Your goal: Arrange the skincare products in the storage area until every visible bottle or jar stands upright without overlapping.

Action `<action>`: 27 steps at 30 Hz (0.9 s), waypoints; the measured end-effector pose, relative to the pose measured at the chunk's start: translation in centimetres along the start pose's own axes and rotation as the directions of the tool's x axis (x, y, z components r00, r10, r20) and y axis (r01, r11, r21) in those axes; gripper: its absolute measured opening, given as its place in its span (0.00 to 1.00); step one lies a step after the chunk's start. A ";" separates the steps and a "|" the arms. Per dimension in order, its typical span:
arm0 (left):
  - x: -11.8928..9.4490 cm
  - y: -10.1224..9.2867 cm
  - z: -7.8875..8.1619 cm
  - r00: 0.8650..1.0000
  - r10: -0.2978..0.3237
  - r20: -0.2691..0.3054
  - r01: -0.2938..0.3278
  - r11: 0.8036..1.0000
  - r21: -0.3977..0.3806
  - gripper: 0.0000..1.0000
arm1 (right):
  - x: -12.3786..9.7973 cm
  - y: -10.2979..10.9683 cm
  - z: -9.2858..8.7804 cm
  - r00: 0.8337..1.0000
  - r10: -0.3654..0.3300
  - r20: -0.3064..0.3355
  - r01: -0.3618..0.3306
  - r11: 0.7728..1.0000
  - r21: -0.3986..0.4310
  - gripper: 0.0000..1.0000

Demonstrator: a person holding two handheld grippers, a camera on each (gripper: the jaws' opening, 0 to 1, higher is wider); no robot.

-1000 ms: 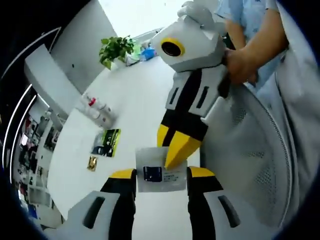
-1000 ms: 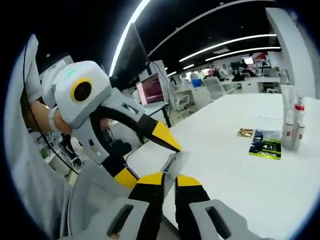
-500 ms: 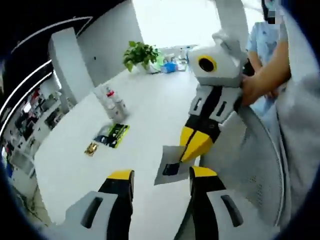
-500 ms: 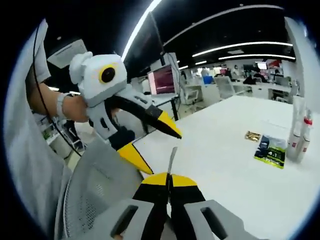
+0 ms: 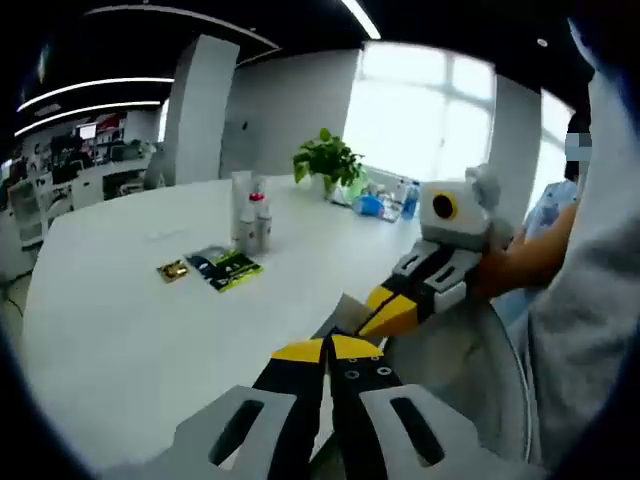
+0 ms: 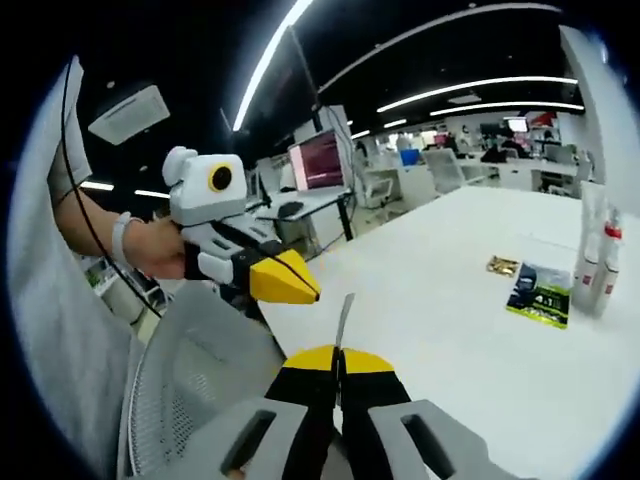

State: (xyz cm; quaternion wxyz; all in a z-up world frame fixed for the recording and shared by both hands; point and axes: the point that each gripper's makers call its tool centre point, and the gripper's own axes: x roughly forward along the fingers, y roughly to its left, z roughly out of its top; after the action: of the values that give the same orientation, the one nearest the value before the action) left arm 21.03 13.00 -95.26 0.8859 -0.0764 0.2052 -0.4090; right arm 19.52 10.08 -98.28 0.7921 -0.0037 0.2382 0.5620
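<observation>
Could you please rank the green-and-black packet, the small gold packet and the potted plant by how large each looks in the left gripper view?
1. Potted plant, although it sits farther away.
2. Green-and-black packet.
3. Small gold packet.

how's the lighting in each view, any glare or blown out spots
Left gripper view: the windows behind the plant are blown out white. Right gripper view: dim ceiling with bright strip lights; the white table reads evenly, without harsh glare.
</observation>
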 end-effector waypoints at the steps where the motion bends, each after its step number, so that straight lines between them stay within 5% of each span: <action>1: -0.1 0.2 0.6 0.998 0.003 0.057 0.001 0.997 -0.072 0.00 | 0.0 0.0 0.0 1.000 0.001 -0.001 -0.001 1.000 0.002 0.00; 3: -0.4 0.5 0.9 0.995 -0.006 0.098 0.020 0.989 -0.150 0.00 | 0.0 0.0 0.0 1.000 0.004 0.000 -0.004 1.000 0.003 0.00; 9: -0.5 -0.3 -0.8 0.998 -0.051 0.047 0.062 0.951 -0.301 0.00 | 0.1 -0.1 0.1 1.000 0.005 0.002 -0.005 1.000 0.009 0.00; 12: -0.8 0.3 -1.3 0.999 -0.005 0.038 0.015 0.970 -0.244 0.00 | 0.1 0.0 0.1 1.000 0.014 0.003 -0.014 1.000 0.018 0.00; 19: -1.9 0.0 -0.5 0.998 -0.029 0.060 0.037 0.989 -0.141 0.00 | 0.2 0.1 0.0 1.000 0.029 -0.002 -0.029 0.999 0.027 0.00; 24: -1.9 0.5 -0.7 0.999 -0.031 -0.009 0.030 0.997 -0.071 0.01 | 0.4 0.6 -0.3 0.998 0.055 -0.017 -0.054 0.998 0.028 0.00; 27: -1.9 0.7 -1.0 0.998 -0.032 -0.058 0.030 0.999 -0.040 0.14 | 0.5 1.1 -0.6 0.996 0.080 -0.031 -0.079 0.997 0.025 0.00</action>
State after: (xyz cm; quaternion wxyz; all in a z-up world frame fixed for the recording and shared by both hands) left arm 19.97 14.98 -95.82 0.8713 -0.0848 0.2379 -0.4207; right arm 18.48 10.79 -98.69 0.7652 0.0065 0.2575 0.5900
